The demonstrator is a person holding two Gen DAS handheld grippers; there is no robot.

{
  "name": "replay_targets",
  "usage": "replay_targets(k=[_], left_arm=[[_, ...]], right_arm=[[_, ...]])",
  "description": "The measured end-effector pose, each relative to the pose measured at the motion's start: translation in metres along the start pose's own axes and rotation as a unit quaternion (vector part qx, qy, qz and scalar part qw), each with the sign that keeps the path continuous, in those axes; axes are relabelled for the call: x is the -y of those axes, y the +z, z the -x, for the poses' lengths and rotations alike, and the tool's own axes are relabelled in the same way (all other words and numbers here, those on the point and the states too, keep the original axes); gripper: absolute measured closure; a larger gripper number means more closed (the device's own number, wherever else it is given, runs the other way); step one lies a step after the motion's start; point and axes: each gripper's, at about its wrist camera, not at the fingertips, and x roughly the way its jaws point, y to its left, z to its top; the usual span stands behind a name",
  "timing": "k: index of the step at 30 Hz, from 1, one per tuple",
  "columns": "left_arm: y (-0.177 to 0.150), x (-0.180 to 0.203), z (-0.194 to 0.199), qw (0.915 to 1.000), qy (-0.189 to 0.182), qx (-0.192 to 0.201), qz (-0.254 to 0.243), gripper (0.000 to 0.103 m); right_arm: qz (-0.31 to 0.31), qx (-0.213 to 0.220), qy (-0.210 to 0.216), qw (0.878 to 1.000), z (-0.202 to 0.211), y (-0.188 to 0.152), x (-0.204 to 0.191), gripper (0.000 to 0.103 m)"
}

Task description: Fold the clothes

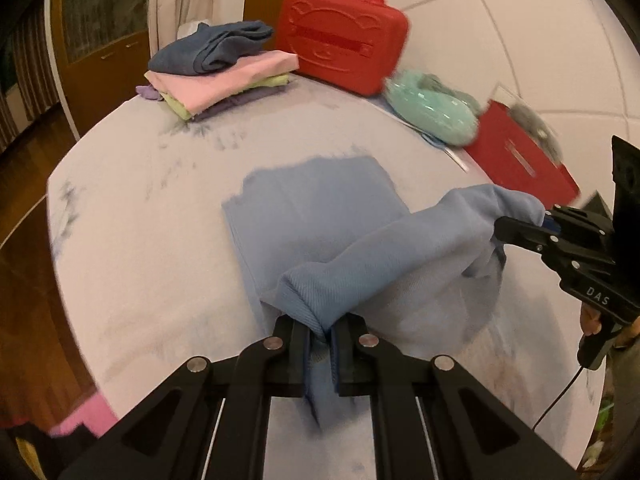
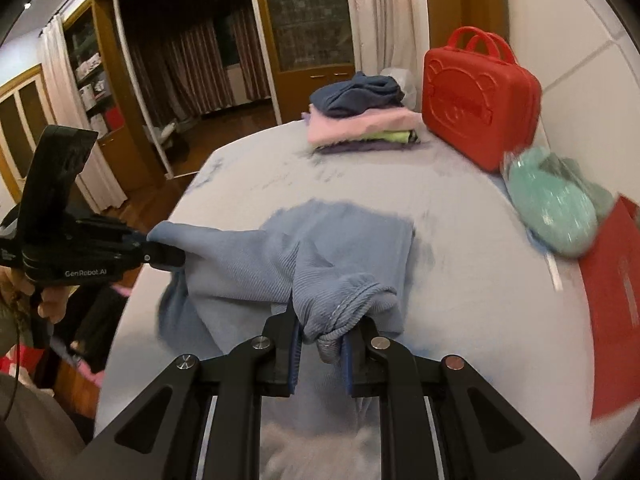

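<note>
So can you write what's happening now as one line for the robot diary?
step: folding | left gripper: shut on light blue garment | right gripper: shut on light blue garment | garment: near edge lifted, rest on bed | folded pile: behind

Wooden floor (image 2: 224,128), white padded wall (image 1: 520,40), pale curtains (image 2: 376,12).

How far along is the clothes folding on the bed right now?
Done: a folded stack sits by the red case. In hand: the light blue garment, its near edge pinched and lifted by the left gripper and right gripper. Left: lay that fold flat, then stack it.
</note>
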Motion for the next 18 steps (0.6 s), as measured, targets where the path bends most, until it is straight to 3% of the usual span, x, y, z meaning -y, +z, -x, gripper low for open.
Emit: replay_targets(k=[6,8,10,11,12,13,18], left_arm=[[0.061,-0.049,-0.068,0.9994,0.008,-0.029,0.015,0.092],[0.070,-0.061,-0.087,0.9988,0.016,-0.040,0.023,0.081],[0.073,-0.068,-0.096,0.9984,0.029,-0.040,0.028,0.063],[0.073,-0.071,-0.096,0.9984,0.033,-0.034,0.030,0.053],[0.073,-0.071,-0.093,0.9986,0.034,-0.027,0.030,0.050],[0.073,-0.070,-0.088,0.9988,0.035,-0.019,0.029,0.049],[0.057,-0.054,-0.066,0.9996,0.020,-0.003,0.019,0.048]], right_arm=[[-0.032,-0.033,0.000,0.999,-0.090,0.050,0.047,0.088],[-0.049,-0.054,-0.001,0.997,-0.115,0.054,0.060,0.085],[-0.068,-0.069,-0.008,0.995,-0.136,0.056,0.071,0.078],[-0.074,-0.072,-0.012,0.995,-0.139,0.055,0.074,0.072],[-0.081,-0.074,-0.017,0.994,-0.143,0.055,0.077,0.059],[-0.088,-0.069,-0.026,0.993,-0.140,0.056,0.081,0.054],[-0.104,-0.039,-0.061,0.992,-0.101,0.057,0.088,0.051]])
